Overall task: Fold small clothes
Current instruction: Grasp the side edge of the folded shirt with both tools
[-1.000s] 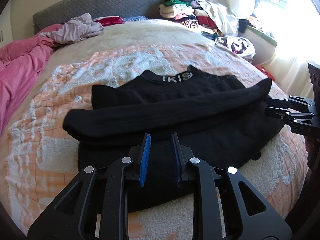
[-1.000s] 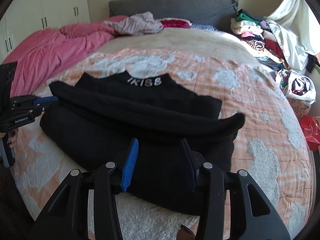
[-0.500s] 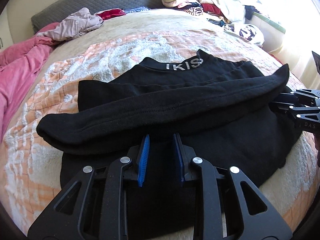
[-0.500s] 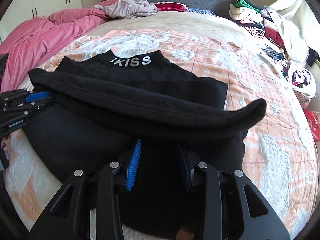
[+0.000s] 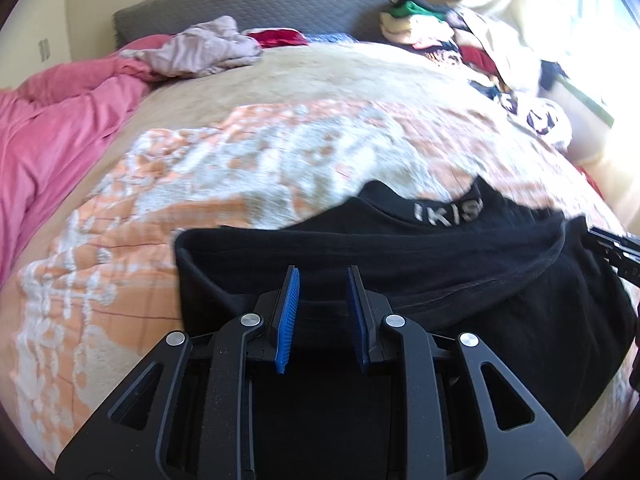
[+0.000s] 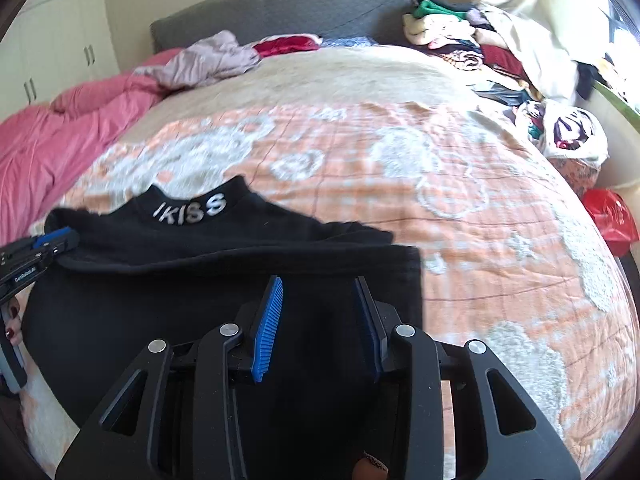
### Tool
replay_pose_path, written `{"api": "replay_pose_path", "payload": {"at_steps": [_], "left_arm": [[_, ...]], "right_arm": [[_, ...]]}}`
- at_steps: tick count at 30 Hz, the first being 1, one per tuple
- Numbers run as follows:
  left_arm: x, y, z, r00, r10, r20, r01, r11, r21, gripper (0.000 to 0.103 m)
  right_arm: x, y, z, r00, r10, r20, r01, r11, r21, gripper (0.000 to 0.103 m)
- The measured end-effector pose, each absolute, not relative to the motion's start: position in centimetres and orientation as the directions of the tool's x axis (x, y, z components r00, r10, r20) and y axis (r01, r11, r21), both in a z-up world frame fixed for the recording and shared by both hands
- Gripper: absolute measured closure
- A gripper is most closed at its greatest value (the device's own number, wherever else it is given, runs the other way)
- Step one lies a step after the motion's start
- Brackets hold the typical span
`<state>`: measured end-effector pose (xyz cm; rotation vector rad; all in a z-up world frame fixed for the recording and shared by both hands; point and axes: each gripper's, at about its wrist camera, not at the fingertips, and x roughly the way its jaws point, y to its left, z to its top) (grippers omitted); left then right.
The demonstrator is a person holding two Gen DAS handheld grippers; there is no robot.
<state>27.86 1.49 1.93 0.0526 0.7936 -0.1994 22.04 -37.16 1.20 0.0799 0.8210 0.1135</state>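
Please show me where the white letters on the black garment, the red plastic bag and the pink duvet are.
white letters (image 6: 191, 209): right wrist view, middle of the word.
red plastic bag (image 6: 610, 220): right wrist view, its middle.
pink duvet (image 5: 52, 128): left wrist view, a broad fold.

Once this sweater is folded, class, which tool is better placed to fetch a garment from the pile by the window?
Right, probably. The right tool is at the right edge of the black sweater, nearest the clothes pile; the left tool sits at the far edge.

both wrist cameras low, close, angled down, sharing black top (image 5: 440, 272), bed (image 6: 400, 168)
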Motion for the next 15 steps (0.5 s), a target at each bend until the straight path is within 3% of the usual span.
{"api": "replay_pose_path", "payload": {"at_steps": [11,15], "left_arm": [[27.0,10.5,4.5,0.753,-0.090,-0.652,-0.019,0.987,-0.158,0.081],[27.6,11.1,3.6,0.706,-0.137,-0.695,0.004,0.982,-0.190,0.077]], "right_arm": [[22.5,-42.7,0.5,0.645,0.160,-0.747,0.023,0.973,0.228,0.066],[22.8,-42.1,-0.3,0.624,0.192,-0.758,0.013,0.967,0.255,0.061]]}}
